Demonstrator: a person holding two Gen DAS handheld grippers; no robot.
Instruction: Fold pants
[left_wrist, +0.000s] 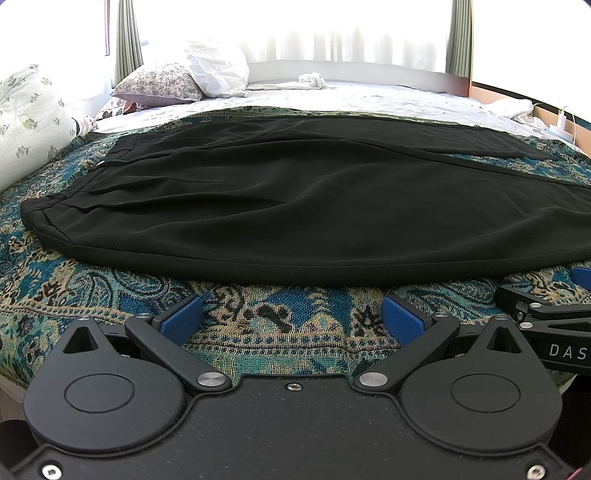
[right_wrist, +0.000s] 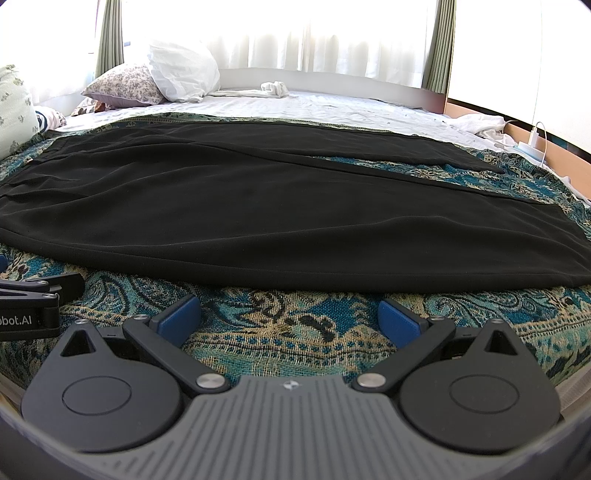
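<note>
Black pants (left_wrist: 295, 206) lie spread flat on a teal paisley blanket (left_wrist: 258, 325), waistband at the left, the two legs splitting toward the right. They also show in the right wrist view (right_wrist: 277, 206). My left gripper (left_wrist: 291, 317) is open and empty, just short of the pants' near edge. My right gripper (right_wrist: 288, 317) is open and empty too, beside the left one, also just short of the near edge. The right gripper's body (left_wrist: 546, 314) shows at the left view's right edge; the left gripper's body (right_wrist: 33, 299) shows at the right view's left edge.
The blanket covers the near part of a bed with a white sheet (left_wrist: 369, 96). Pillows (left_wrist: 184, 79) lie at the far left, a small white cloth (left_wrist: 312, 79) at the back. A charger and cable (right_wrist: 535, 138) sit at the far right by the bed frame.
</note>
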